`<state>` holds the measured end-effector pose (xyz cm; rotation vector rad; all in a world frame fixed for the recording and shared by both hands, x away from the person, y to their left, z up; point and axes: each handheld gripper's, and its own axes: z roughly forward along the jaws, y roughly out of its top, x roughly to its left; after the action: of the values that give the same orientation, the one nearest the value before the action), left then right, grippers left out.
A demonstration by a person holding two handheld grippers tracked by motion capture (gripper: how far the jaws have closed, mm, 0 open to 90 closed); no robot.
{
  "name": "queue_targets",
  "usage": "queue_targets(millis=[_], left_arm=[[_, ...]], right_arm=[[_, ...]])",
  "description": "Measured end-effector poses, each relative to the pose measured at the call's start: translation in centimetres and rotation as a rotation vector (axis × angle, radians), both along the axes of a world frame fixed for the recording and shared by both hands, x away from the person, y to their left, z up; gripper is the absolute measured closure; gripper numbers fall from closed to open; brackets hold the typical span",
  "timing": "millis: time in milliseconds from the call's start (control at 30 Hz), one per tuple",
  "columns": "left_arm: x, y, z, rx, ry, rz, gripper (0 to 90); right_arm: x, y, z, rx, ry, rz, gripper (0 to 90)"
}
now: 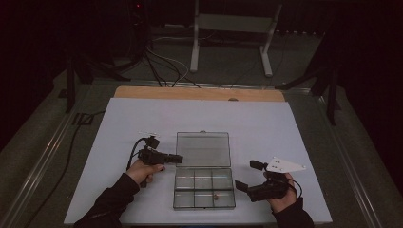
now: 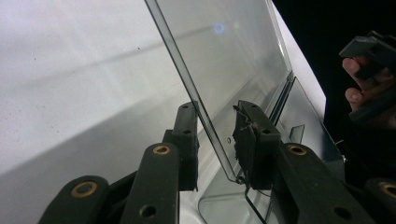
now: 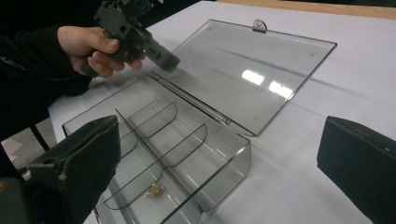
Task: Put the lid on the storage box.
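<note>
Clear compartment box [image 1: 204, 188], lid [image 1: 203, 148] open

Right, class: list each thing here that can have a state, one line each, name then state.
Clear box: open, lying flat on the table.
Lid: swung back past the hinge, its edge between the left tool's jaws.
Left tool: open, jaws astride the lid edge, gap visible.
Right tool: open, holding nothing.
Small brass piece: loose in one compartment.

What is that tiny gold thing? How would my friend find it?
Start at the white table and find the clear plastic box lying open between the two grippers. Look in its divided bottom half, nearest the person, toward the right gripper. The tiny gold thing sits there alone, the sole shiny speck among see-through compartments.
</note>
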<state>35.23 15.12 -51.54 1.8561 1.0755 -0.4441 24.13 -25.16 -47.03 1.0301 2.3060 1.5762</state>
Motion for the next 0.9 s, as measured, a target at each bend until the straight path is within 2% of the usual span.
queue_targets(millis=[467, 500, 600, 767, 900], left_arm=[[-0.22, 0.2, 0.36, -0.01, -0.047, -0.012, 78.7], [-0.26, 0.26, 0.45, -0.01, -0.065, -0.02, 78.7], [-0.39, 0.28, 0.53, -0.011, -0.085, -0.024, 80.0], [-0.47, 0.45, 0.58, -0.027, -0.107, -0.037, 82.0], [-0.62, 0.48, 0.72, -0.024, -0.133, -0.044, 83.1]], right_arm=[[-0.02, 0.0, 0.01, -0.001, 0.0, 0.0, 0.0], [-0.03, 0.0, 0.01, -0.002, -0.001, -0.001, 0.0], [-0.04, 0.02, 0.0, -0.002, 0.0, 0.0, 0.0], [-0.03, 0.01, 0.0, -0.002, 0.001, 0.0, 0.0], [-0.04, 0.01, 0.0, -0.002, 0.0, 0.001, 0.0]])
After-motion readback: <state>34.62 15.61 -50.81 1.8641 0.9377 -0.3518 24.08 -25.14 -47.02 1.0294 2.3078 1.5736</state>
